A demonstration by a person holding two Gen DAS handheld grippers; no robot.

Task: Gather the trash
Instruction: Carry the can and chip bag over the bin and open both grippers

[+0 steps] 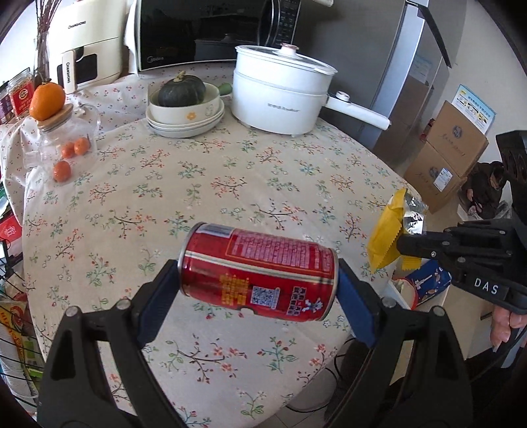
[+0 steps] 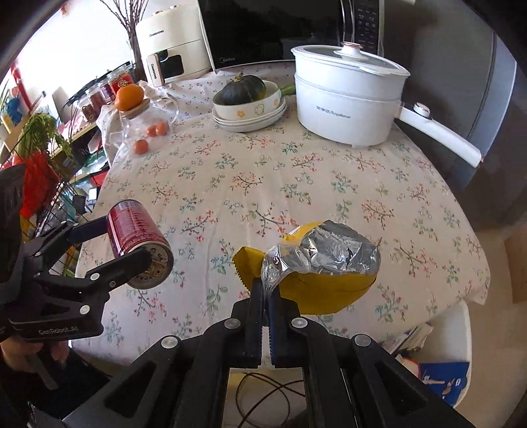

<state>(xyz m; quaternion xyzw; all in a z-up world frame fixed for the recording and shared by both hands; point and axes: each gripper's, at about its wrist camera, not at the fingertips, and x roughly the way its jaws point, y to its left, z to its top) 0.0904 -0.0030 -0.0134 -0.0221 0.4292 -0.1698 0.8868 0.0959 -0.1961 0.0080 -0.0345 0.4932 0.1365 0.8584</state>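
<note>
A red drink can (image 1: pixel 260 270) lies sideways in the air, clamped end to end between the blue pads of my left gripper (image 1: pixel 258 289), above the near part of the flowered table (image 1: pixel 214 184). The right wrist view shows the same can (image 2: pixel 138 242) at the left, held off the table's edge. My right gripper (image 2: pixel 266 289) is shut on a crumpled yellow snack bag with a silver foil inside (image 2: pixel 316 266), lifted over the table's near edge. The bag (image 1: pixel 392 230) also appears at the right of the left wrist view, pinched by the right gripper (image 1: pixel 400 245).
At the table's far side stand a white electric pot (image 1: pixel 283 98), stacked bowls with a dark squash (image 1: pixel 181 92), a glass jar with an orange on top (image 1: pixel 62 131), a microwave (image 1: pixel 210 29). Cardboard boxes (image 1: pixel 451 154) and a white bin (image 2: pixel 438 355) lie to the right.
</note>
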